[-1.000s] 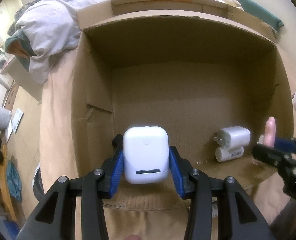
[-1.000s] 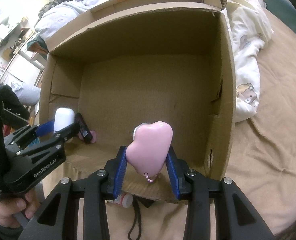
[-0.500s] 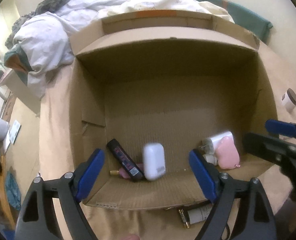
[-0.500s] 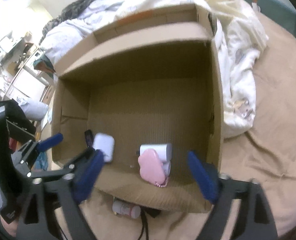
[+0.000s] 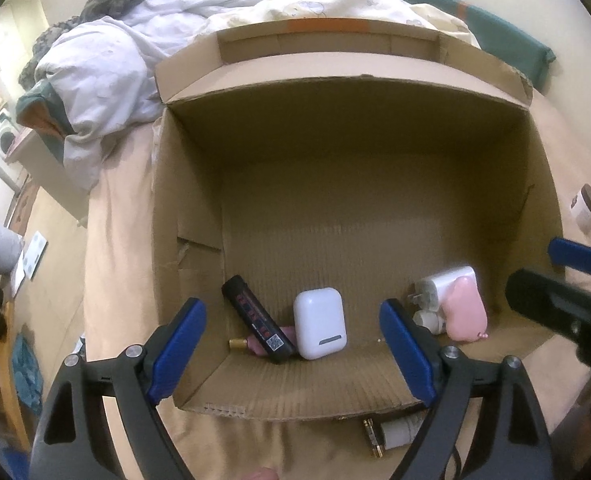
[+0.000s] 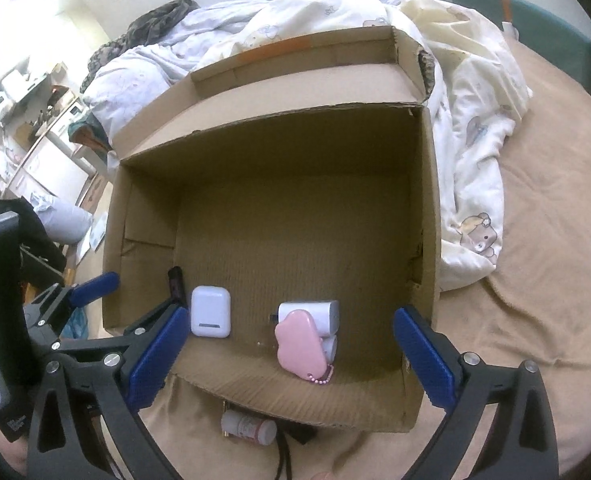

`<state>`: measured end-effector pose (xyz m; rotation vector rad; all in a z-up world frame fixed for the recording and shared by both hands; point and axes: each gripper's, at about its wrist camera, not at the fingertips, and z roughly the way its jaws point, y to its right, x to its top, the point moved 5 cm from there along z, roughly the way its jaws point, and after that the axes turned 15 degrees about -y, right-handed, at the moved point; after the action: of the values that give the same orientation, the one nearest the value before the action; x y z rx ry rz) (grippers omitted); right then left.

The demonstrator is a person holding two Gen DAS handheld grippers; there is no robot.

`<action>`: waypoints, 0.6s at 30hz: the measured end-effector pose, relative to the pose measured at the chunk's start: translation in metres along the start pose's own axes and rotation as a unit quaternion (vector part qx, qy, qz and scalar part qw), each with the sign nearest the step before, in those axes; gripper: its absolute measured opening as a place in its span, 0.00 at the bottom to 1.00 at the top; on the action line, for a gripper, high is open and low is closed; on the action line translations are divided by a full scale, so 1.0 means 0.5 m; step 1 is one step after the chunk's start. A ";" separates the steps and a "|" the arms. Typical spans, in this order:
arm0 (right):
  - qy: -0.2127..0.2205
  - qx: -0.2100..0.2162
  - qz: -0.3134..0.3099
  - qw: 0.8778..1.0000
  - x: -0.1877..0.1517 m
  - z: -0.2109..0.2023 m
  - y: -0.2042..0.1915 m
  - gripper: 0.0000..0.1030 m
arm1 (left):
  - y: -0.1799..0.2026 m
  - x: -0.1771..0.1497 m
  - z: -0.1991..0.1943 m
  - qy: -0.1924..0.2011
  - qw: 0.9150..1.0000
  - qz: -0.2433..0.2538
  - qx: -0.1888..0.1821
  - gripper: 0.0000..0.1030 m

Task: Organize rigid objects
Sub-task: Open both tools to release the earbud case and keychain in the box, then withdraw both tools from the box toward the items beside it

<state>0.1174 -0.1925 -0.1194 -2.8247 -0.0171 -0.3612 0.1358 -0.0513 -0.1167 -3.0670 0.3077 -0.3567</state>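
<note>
An open cardboard box (image 5: 375,392) (image 6: 423,208) stands on the bed. On its floor lies a white earbud case (image 5: 320,323) (image 6: 210,311), beside a black stick-shaped device (image 5: 257,319) (image 6: 176,282) and a small pink item (image 5: 255,344). At the right of the floor a pink cloud-shaped object (image 5: 465,314) (image 6: 300,345) rests against a white charger plug (image 5: 439,286) (image 6: 313,312) and a small white bottle (image 5: 427,320). My left gripper (image 5: 295,350) hangs open above the near wall, empty. My right gripper (image 6: 291,354) also stands wide open and empty.
A small pill bottle (image 6: 249,430) (image 5: 399,434) and a dark cord (image 6: 283,456) lie on the tan blanket in front of the box. A brown-lidded jar (image 5: 587,208) stands to the box's right. Rumpled bedding (image 6: 471,92) is heaped behind and right of the box.
Both grippers opened: the left let go of the white earbud case and the right let go of the pink cloud-shaped object. Both things now lie on the box floor, and both views have pulled back.
</note>
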 end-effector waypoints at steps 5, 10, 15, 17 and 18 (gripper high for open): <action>0.003 0.003 0.008 1.000 0.001 -0.008 0.001 1.00 | -0.006 0.001 -0.009 0.005 1.000 -0.005 0.002 0.84; 0.011 0.004 0.003 1.000 -0.004 -0.030 -0.009 1.00 | -0.019 -0.006 -0.028 0.007 1.000 -0.015 0.002 0.84; 0.007 0.029 0.006 1.000 -0.028 -0.054 -0.019 1.00 | -0.043 -0.021 -0.056 -0.002 0.999 -0.037 -0.001 0.84; 0.006 0.034 0.002 0.999 -0.040 -0.069 -0.025 1.00 | -0.052 -0.032 -0.068 -0.016 0.998 -0.049 -0.036 0.84; 0.006 0.038 -0.002 0.999 -0.045 -0.075 -0.028 1.00 | -0.059 -0.039 -0.077 -0.026 0.997 -0.056 -0.042 0.84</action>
<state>0.0860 -0.1894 -0.0860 -2.7470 -0.0329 -0.3698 0.1139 -0.0189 -0.0817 -3.1787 0.1514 -0.2747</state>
